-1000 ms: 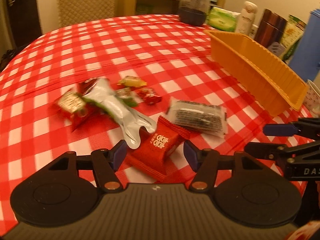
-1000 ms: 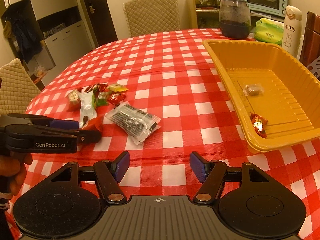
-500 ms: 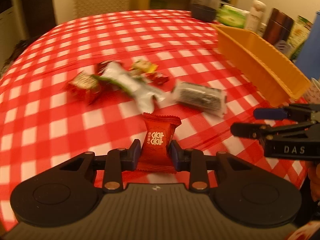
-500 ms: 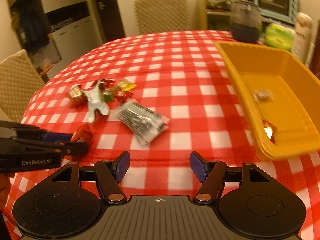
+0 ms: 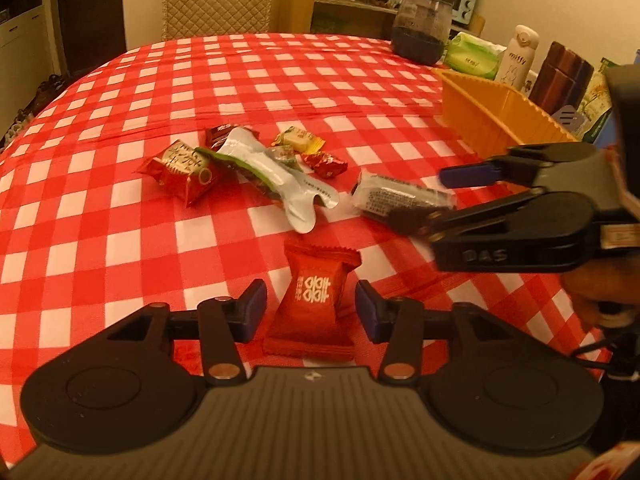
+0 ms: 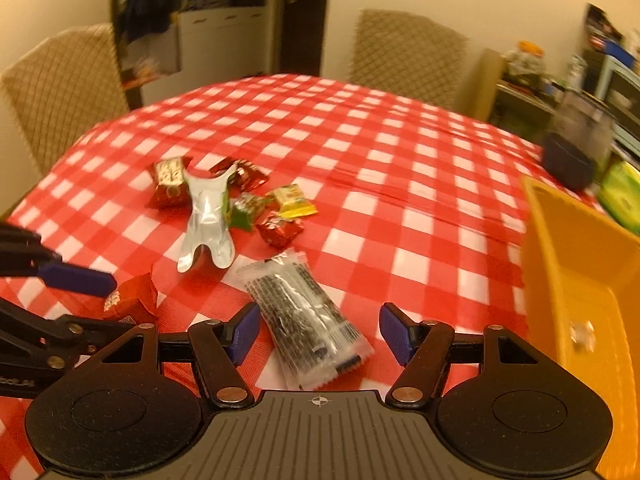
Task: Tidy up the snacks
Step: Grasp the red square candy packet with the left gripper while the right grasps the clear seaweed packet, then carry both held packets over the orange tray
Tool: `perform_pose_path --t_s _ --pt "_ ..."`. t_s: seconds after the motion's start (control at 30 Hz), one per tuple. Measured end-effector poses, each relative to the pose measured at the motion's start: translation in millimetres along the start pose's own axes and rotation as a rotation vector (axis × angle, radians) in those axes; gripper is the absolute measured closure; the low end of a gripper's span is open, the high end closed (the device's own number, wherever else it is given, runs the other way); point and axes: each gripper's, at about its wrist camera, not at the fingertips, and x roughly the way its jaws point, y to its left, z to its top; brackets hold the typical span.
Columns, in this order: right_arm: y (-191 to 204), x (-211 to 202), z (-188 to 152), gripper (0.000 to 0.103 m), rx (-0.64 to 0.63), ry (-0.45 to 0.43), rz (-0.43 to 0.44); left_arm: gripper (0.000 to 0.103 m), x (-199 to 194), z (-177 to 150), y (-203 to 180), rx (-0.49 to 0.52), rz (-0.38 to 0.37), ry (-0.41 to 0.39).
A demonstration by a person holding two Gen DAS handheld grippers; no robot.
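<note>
1. Red foil marked the packet you worked with your left gripper (image 5: 310, 304): the red snack packet (image 5: 314, 300) lay flat on the checked tablecloth (image 5: 240, 80) at lower centre of the left view, between the 2 blue pads, which stood apart from its sides and gripped nothing.
2. Your right gripper (image 6: 318, 330) hung wide over the clear wrapped bar (image 6: 304, 320) at lower centre of its own view, a pad on each side, neither visibly touching. I judge you lined it up along the bar's narrow width so the jaws could span it.
3. Loose sweets and a silver pouch (image 6: 208, 216) sat clustered at centre left, away from the grippers.
4. At the right edge stood the orange tray (image 6: 540, 280), probably where the snacks belonged, since 1 small wrapped piece showed inside.
</note>
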Motion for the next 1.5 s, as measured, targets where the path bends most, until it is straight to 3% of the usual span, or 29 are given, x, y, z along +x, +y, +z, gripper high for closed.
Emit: perform_pose_path --t_s 0.07,0.13,0.17,0.27,0.53,0.77,1.1,1.5 --pt "1.2 6.8 1.5 0.037 -0.022 0.008 0.016 0.058 2.3 1.2 -0.1 0.004 -0.005 0.002" --pt "1.8 9.5 1.2 0.047 -0.026 0.013 0.02 0.058 4.2 1.7 -0.2 0.007 -0.015 0.002" --pt "1.6 10.0 0.5 0.057 -0.021 0.017 0.03 0.058 5.1 1.7 -0.8 0.007 -0.014 0.004" --pt "3.1 6.8 -4.4 0.062 -0.009 0.024 0.019 0.059 7.3 0.6 -4.7 0.026 -0.002 0.013" --pt "6.6 -20.5 -23.1 0.063 0.088 0.029 -0.009 0.079 1.1 -3.4 -12.4 0.007 0.064 0.017" --pt "10.3 -41.6 -39.7 0.063 0.134 0.036 -0.019 0.079 -10.3 -11.9 -19.0 -0.033 0.075 0.013" --pt "10.4 -36.5 -36.2 0.063 0.125 0.043 -0.006 0.08 -15.5 -16.1 -25.2 -0.046 0.089 0.031" --pt "6.7 -96.2 -37.0 0.064 0.279 -0.013 -0.055 0.079 -49.8 -8.2 -50.1 -0.073 0.079 -0.007"
